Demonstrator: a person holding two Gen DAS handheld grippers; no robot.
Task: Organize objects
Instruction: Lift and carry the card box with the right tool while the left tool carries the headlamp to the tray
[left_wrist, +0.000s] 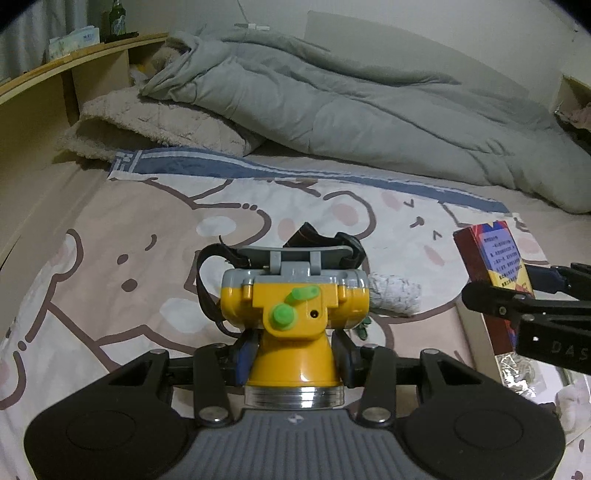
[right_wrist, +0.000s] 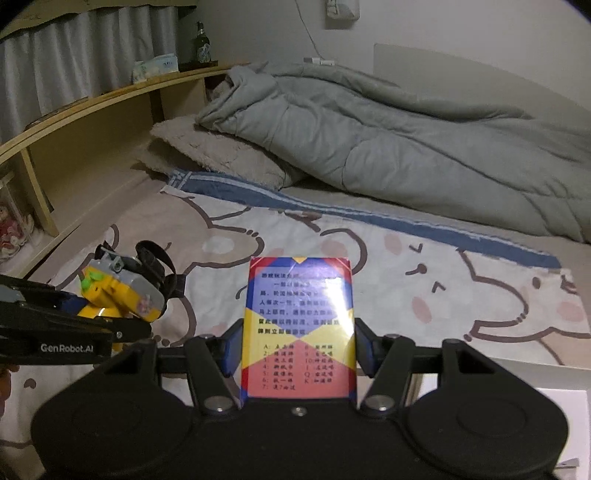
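- The left gripper (left_wrist: 293, 356) pinches a yellow headlamp (left_wrist: 295, 314) by its cone-shaped neck, blue pads (left_wrist: 243, 356) pressed on both sides. The lamp has a green knob, a grey top and a black strap (left_wrist: 207, 284) looping behind.
- The right gripper (right_wrist: 299, 350) clamps a card box (right_wrist: 299, 328) by its side edges, held upright above the bed. The box is printed in red, blue and yellow with Chinese text and a numbered list running A, 2 to 7, then 10, J, Q, K; the characters are too blurred to read.
- In the right wrist view the left gripper's arm carries the words "GenRobot.AI" (right_wrist: 66, 348). In the left wrist view the right gripper (left_wrist: 532, 284) shows the letters "DAS" (left_wrist: 567, 350) before the frame cuts them off.
- Just behind the headlamp, a white rolled cloth (left_wrist: 393, 299) lies on the bear-print sheet (left_wrist: 110, 266).
- The sheet has a blue border (right_wrist: 369, 218) at its far edge.
- Beyond that lie a beige fleece pillow (right_wrist: 218, 155) and a crumpled grey duvet (right_wrist: 369, 140).
- On the wooden headboard shelf (right_wrist: 110, 94) stand a tissue pack (right_wrist: 155, 67) and a green bottle (right_wrist: 202, 44); their labels are unreadable.
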